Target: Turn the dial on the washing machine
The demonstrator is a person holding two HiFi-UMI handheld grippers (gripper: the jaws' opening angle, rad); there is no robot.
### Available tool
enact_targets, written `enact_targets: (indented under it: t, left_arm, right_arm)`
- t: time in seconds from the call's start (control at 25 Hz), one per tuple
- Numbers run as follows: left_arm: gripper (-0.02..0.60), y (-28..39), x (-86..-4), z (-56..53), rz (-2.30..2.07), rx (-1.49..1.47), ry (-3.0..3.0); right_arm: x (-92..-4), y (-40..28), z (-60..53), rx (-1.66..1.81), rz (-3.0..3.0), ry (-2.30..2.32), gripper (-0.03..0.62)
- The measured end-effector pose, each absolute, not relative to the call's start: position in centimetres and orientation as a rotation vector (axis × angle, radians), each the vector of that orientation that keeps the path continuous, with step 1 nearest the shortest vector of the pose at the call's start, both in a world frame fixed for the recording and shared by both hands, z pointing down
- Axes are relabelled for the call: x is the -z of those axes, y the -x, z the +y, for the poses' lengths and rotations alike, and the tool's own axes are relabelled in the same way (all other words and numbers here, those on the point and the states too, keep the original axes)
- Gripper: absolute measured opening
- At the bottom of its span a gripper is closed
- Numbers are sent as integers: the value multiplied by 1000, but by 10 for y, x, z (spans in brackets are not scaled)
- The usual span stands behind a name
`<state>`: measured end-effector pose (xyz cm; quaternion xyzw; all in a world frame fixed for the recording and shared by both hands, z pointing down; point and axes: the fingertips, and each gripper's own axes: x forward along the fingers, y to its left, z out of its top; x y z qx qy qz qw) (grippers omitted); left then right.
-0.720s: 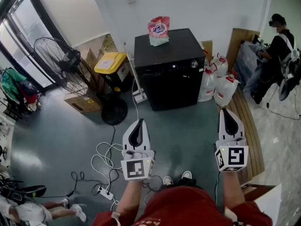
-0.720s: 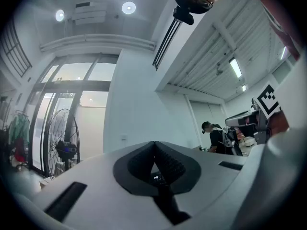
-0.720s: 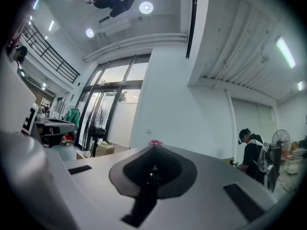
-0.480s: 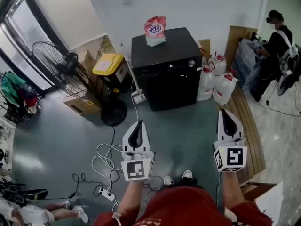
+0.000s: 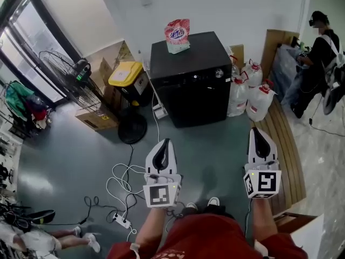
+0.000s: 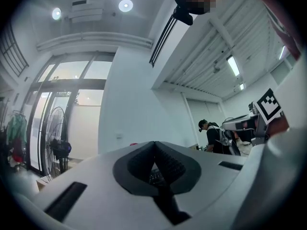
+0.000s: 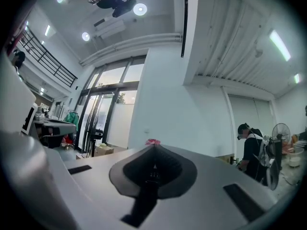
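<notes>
washing machine: black box [image 5: 191, 85] on the floor at its far edge, back against the white wall.
dial: round silver knob [image 5: 219, 73] at the right end of the control strip, top of the machine's front. Nothing touching it.
left tongs: [image 5: 164, 142] clenched, pads meet at the tip with nothing between them. Held out over the floor, pointing at the machine, well short of it.
right tongs: [image 5: 255, 130] clenched too, empty. Held out beside the left pair, well apart from it, about in line with the machine's right side and nowhere near the dial.
detergent bag: pink and white pouch [image 5: 178, 35] upright on the machine's top, near its back edge.
water jugs: clear, red caps [image 5: 259, 101], on the floor just right of the machine. Can't tell if they touch its side.
bin: yellow lid [image 5: 125, 73], just left of the machine.
fan: big standing fan [image 5: 70, 72] left of the bin, its round dark base on the floor in front of the bin.
cable: white loops [image 5: 121, 179] on the floor left of the left tongs, running to a power strip [image 5: 121, 221] nearer the operator.
wooden planks: [image 5: 285, 144] along the floor's right edge, under the right tongs.
other person: dark clothes [image 5: 318, 63], far right corner of the floor, well apart from the machine.
</notes>
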<state>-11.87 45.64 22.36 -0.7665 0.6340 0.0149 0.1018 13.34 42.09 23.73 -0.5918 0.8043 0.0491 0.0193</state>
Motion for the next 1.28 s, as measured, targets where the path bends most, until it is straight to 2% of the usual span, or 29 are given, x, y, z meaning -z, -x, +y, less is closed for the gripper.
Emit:
enact_targets:
  t: [0.6, 1.28]
  left_arm:
    - [9, 86, -242, 422, 1880, -10, 2258]
    - [9, 121, -254, 278, 1892, -95, 2292]
  right_arm:
    - [-256, -158, 384, -161, 2528, 1836, 9]
    - [-272, -119, 246, -149, 2546, 1880, 9]
